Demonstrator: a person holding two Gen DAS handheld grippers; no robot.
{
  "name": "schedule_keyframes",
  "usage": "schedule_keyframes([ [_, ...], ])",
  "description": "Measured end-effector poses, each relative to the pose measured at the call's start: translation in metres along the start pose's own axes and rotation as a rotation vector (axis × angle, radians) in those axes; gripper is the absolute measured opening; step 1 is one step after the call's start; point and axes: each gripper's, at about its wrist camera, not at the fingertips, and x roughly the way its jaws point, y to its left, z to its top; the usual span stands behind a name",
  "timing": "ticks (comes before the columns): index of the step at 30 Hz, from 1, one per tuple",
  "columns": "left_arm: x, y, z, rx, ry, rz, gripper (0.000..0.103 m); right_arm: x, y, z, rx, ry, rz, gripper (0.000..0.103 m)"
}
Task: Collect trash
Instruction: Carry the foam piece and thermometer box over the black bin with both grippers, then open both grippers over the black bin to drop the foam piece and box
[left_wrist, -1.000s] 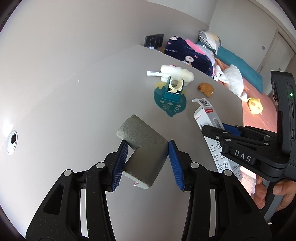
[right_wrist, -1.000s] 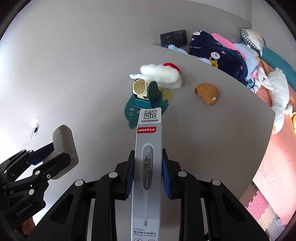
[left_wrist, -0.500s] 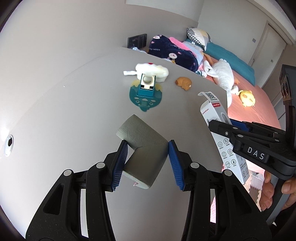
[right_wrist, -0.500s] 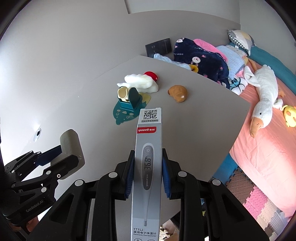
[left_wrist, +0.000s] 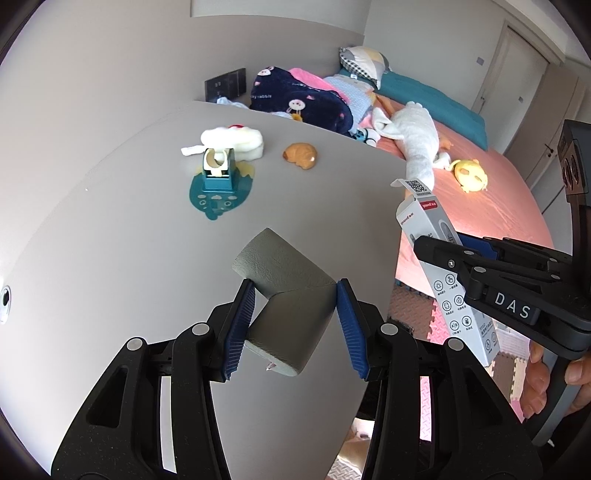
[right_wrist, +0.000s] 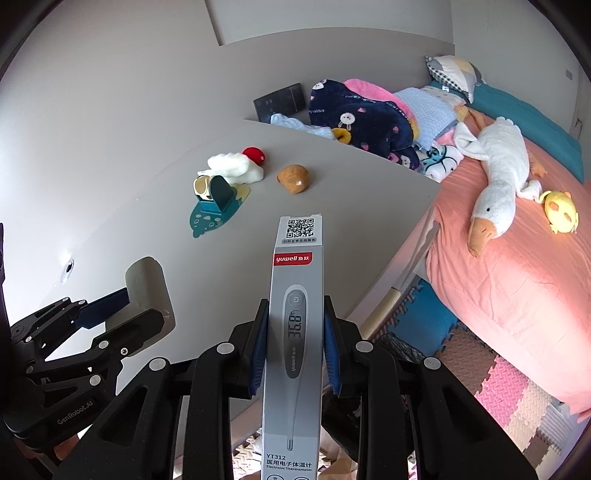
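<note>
While your left gripper (left_wrist: 295, 314) hangs above the desk's (left_wrist: 110, 258) near edge, its ribbed blue pads (left_wrist: 240, 325) pinch a folded grey foam piece (left_wrist: 288, 295), matte, pebbled and rounded at the ends, jaws partway apart. Your right gripper (right_wrist: 293, 339) clamps a slim glossy cardboard thermometer box (right_wrist: 295, 314), jaws narrow on its sides, out past the desk's right edge. Far along the desk sit a teal holder (left_wrist: 218, 177), a fluffy white plush (left_wrist: 236, 140) and a brown toy (left_wrist: 301, 155).
</note>
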Motion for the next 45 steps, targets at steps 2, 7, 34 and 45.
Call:
schedule_keyframes([
  [2,0.001,-0.009,0.001,0.009,0.001,-0.009,0.045,-0.005,-0.007,-0.003,0.007,-0.002,-0.007,0.028],
  [7,0.005,-0.032,0.002,0.036,0.004,-0.028,0.045,-0.015,-0.03,-0.009,0.029,-0.01,-0.026,0.028],
  [34,0.027,-0.155,0.003,0.248,0.045,-0.162,0.045,-0.067,-0.135,-0.041,0.196,-0.072,-0.141,0.028],
  [45,0.043,-0.188,-0.003,0.329,0.12,-0.242,0.048,-0.074,-0.168,-0.052,0.259,-0.067,-0.148,0.032],
])
